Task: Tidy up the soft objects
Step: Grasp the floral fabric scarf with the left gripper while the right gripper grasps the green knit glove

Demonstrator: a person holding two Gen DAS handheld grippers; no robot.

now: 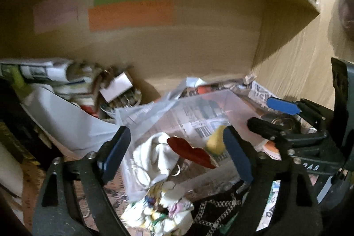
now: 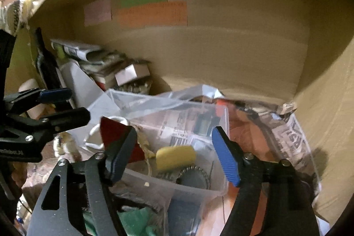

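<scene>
A clear plastic tub [image 1: 223,103] [image 2: 199,189] stands on newspaper inside a cardboard box. In it lie a yellow sponge [image 1: 215,141] [image 2: 176,157], a red soft piece [image 1: 190,153] [image 2: 115,132] and a white cloth [image 1: 154,155]. A patterned cloth bundle [image 1: 163,211] lies in front of the tub. My left gripper [image 1: 177,152] is open above the red piece and white cloth. My right gripper [image 2: 172,154] is open around the sponge, apart from it. The right gripper also shows at the right of the left wrist view [image 1: 274,112], and the left gripper at the left of the right wrist view [image 2: 66,105].
The cardboard box wall [image 1: 177,48] [image 2: 221,48] carries pink, green and orange labels. Rolled papers, a white container [image 1: 66,116] and small boxes [image 2: 130,74] crowd the left corner. A clear plastic bag [image 2: 143,101] drapes over the tub. Crumpled newspaper [image 2: 292,138] lies to the right. A green cloth [image 2: 137,222] lies near.
</scene>
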